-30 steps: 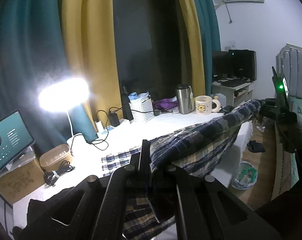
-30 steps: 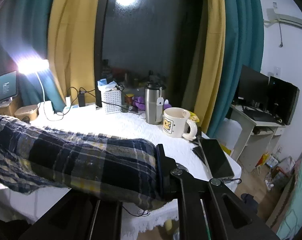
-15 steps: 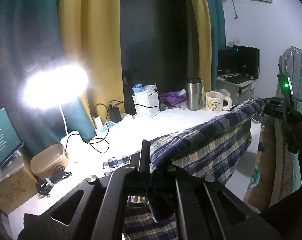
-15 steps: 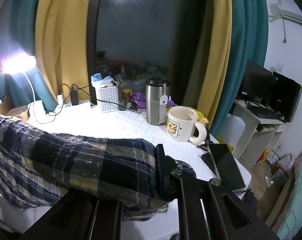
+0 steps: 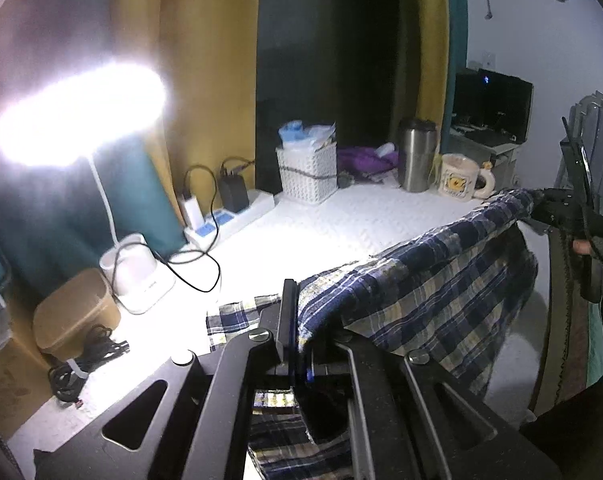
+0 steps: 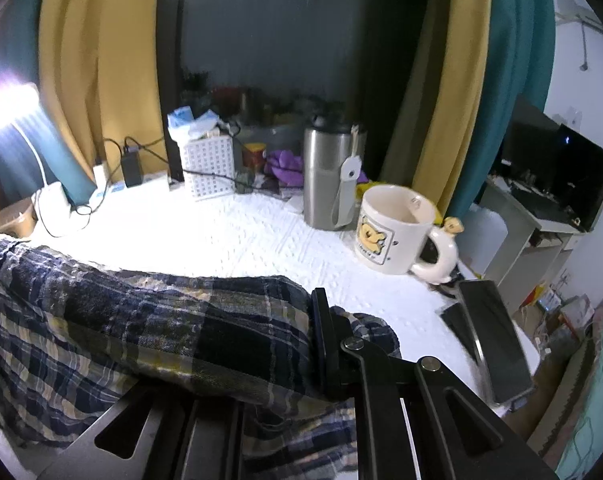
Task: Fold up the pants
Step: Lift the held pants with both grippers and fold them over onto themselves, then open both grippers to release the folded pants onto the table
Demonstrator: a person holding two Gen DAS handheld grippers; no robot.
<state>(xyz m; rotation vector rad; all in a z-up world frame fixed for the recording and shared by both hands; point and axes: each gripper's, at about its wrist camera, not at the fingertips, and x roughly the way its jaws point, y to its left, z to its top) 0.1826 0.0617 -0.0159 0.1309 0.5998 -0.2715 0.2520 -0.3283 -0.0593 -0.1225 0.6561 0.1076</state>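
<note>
A pair of blue, white and yellow plaid pants (image 5: 421, 280) hangs stretched between two hand-held grippers above a desk (image 5: 321, 232) covered in a white textured cloth. The left gripper (image 5: 297, 320) is clamped on one end of the fabric's top edge, its black fingers pressed together with cloth pinched between them. The right gripper (image 6: 321, 332) is clamped on the other end in the same way, with a bunch of plaid bulging past its finger. Holding the edge at both ends keeps it taut and fairly straight, so the rest of the fabric drapes evenly below it; this looks like the carrying stage of a fold, with the lifted edge being taken across the desk toward the part still lying flat. A strip of the same plaid (image 5: 237, 316) rests on the desk just beyond the left gripper.

The middle of the desk is bare, likely left free as folding space. Everything else sits along the far edge by the yellow and teal curtains: a bright desk lamp (image 5: 77, 112) at the left, a power strip (image 5: 229, 216) with chargers, a white basket (image 5: 307, 172), a steel tumbler (image 6: 329, 176) and a cream mug (image 6: 397, 228) with a cartoon bear. A dark phone (image 6: 497, 340) lies near the desk's right corner, close to the right gripper, so the hanging cloth could brush it or the mug.
</note>
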